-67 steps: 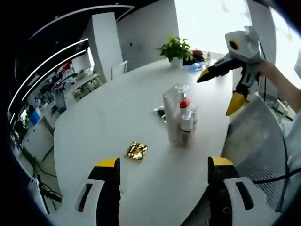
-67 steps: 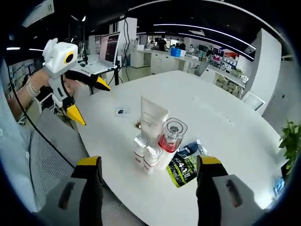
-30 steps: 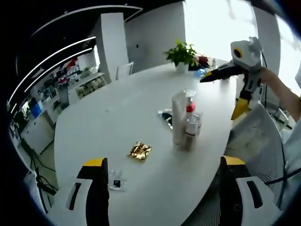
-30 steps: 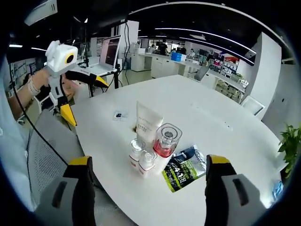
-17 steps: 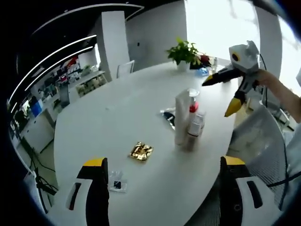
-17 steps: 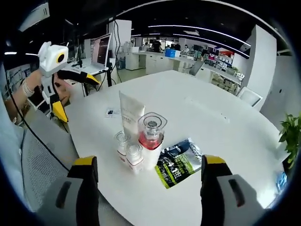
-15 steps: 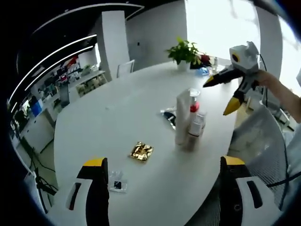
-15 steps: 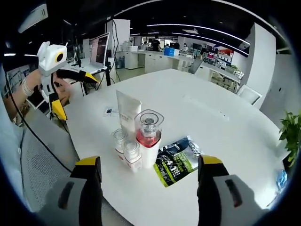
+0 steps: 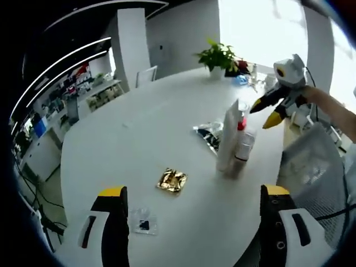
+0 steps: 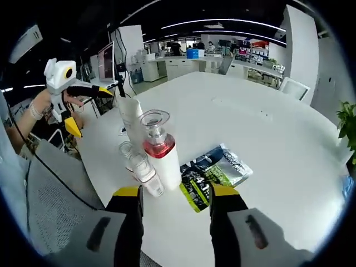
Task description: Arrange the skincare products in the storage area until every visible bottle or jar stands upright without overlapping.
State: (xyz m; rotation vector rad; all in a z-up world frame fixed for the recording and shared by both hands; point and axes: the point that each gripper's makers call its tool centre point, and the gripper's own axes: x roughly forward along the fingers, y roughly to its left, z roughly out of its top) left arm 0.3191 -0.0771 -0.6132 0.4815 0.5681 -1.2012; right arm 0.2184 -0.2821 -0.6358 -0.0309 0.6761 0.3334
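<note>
On the round white table (image 9: 139,133), the white upright tube (image 9: 230,136) half hides the red-collared pump bottle (image 10: 158,153) and two small clear-capped bottles (image 10: 139,167). Left gripper (image 9: 189,222) and right gripper (image 10: 173,214) both gape, empty.

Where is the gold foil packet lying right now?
In the left gripper view the gold foil packet lies flat on the white table, ahead of the left tongs, apart to the left of the upright bottle cluster.

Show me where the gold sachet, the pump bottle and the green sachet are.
gold sachet (image 9: 172,180): left gripper view, its middle.
pump bottle (image 10: 163,157): right gripper view, white body.
green sachet (image 10: 214,173): right gripper view, printed face.
</note>
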